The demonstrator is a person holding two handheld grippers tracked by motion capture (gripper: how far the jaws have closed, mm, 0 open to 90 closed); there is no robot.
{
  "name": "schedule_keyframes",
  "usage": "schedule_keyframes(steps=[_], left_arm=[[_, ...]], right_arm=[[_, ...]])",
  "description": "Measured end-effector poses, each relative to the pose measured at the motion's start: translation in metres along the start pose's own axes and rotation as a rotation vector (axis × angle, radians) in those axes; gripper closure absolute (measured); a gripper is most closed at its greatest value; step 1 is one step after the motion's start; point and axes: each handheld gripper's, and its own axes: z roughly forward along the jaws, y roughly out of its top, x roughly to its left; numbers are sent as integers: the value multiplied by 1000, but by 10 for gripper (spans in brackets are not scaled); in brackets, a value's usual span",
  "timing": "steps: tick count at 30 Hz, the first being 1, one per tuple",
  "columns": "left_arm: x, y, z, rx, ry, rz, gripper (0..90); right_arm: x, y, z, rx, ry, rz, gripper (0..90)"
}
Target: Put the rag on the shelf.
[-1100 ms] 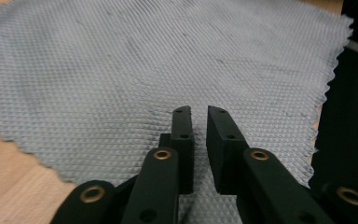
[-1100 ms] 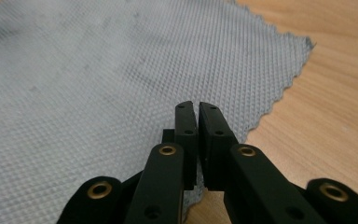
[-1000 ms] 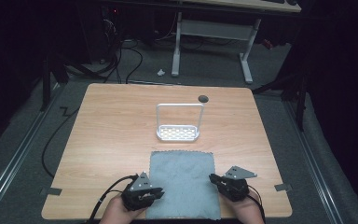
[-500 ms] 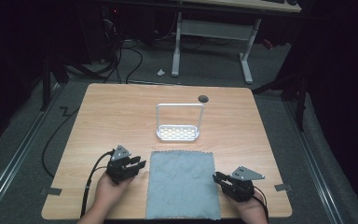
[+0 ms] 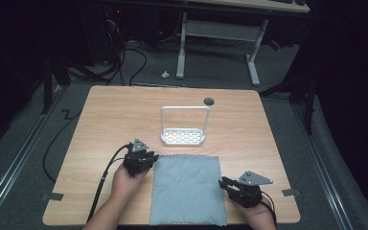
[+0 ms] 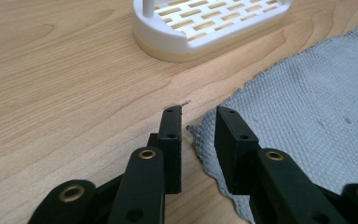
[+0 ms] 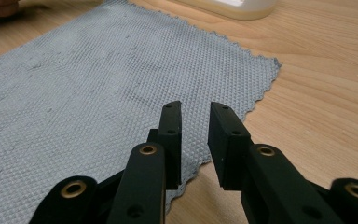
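The left tool [image 5: 147,158] lies low at the far left corner of the grey cloth [image 5: 187,189] flat on the desk [image 5: 249,129], jaws just closing, empty. The right tool [image 5: 226,184] rests at the cloth's right edge, jaws parted, having just opened.

A grey cloth [image 5: 187,188] lies near on the desk [image 5: 105,110], between the left claw [image 5: 146,159] and the right claw [image 5: 227,184]; a white rack [image 5: 183,136] stands beyond.

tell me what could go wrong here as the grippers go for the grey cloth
1. The left gripper straddles a far corner of the cloth with its jaws apart; the thin edge lies flat on the table, so closing may miss it.
2. The right gripper sits at the cloth's right edge, nearer the person, so a lift could hang skewed.
3. The white rack stands just beyond the cloth and might get knocked.
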Motion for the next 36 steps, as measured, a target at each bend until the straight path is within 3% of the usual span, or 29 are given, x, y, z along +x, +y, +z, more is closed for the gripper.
schedule_keyframes(steps=[6,15,18,20,23,25,28,30,36], left_arm=[[-2,-2,8,17,14,-3,739],[-5,-3,10,16,-20,6,857],[-3,-3,10,17,-32,-7,883],[-4,-3,10,17,-31,-7,885],[-3,-3,10,17,-38,-14,886],[-2,-3,10,16,-40,-16,886],[-2,-3,10,17,-41,-16,886],[-2,-3,10,17,-41,-16,886],[-2,-3,10,18,-40,-14,886]], right_arm=[[0,0,1,5,2,0,755],[0,0,5,9,-2,9,729],[2,4,9,3,-22,26,700],[2,11,14,28,-57,47,698],[-7,24,21,29,-98,83,699],[-16,34,31,29,-132,81,698],[-31,45,48,43,-153,130,694],[-37,49,59,65,-179,125,691],[-46,48,77,125,-186,134,678]])
